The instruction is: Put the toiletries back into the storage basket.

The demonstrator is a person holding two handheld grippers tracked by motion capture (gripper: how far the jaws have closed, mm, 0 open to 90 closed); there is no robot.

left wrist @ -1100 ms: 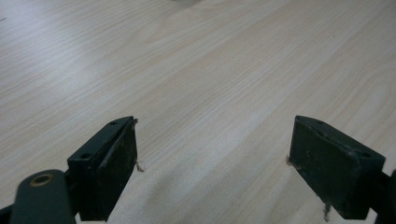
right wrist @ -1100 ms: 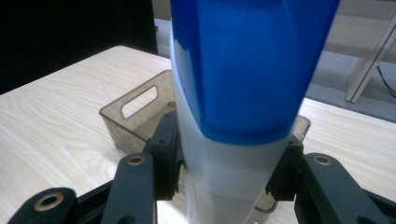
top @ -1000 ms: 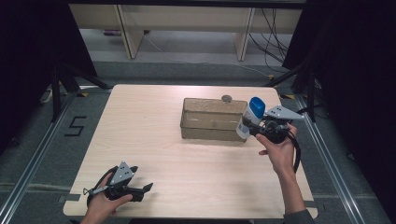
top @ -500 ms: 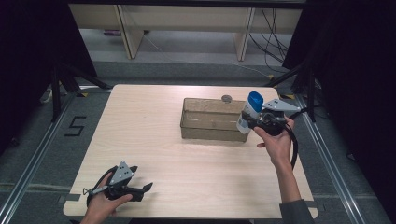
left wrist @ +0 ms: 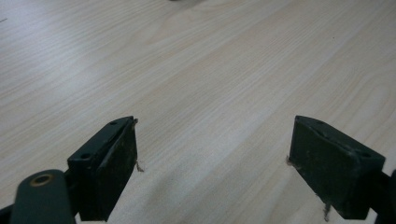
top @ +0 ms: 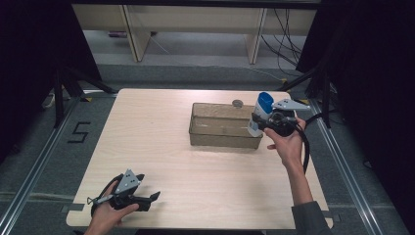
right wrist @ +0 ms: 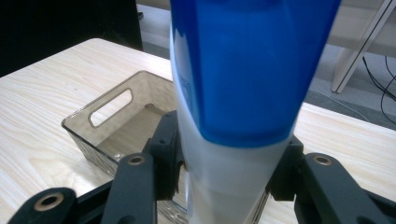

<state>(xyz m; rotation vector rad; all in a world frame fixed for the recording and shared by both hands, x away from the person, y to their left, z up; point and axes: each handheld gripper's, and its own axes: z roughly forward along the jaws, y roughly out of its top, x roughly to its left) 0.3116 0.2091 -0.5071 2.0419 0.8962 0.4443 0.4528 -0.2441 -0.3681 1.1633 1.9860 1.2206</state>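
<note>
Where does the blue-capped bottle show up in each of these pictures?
High view: the bottle is right of centre, held upright in the right tongs at the bin's right end.
Left gripper view: no bottle here, just open tongs over the table.
Right gripper view: the bottle fills the middle, clamped between the tongs.
Shared landmark: the bin, seen behind the bottle.

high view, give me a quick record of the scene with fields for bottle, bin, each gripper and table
bottle: white with blue cap, upright, clamped in the right gripper at the bin's right end
bin: clear, rectangular, looks empty
right gripper: shut on the bottle
left gripper: jaws open, nothing between them, near the table's front left
table: light wood
small round thing: behind the bin
</note>
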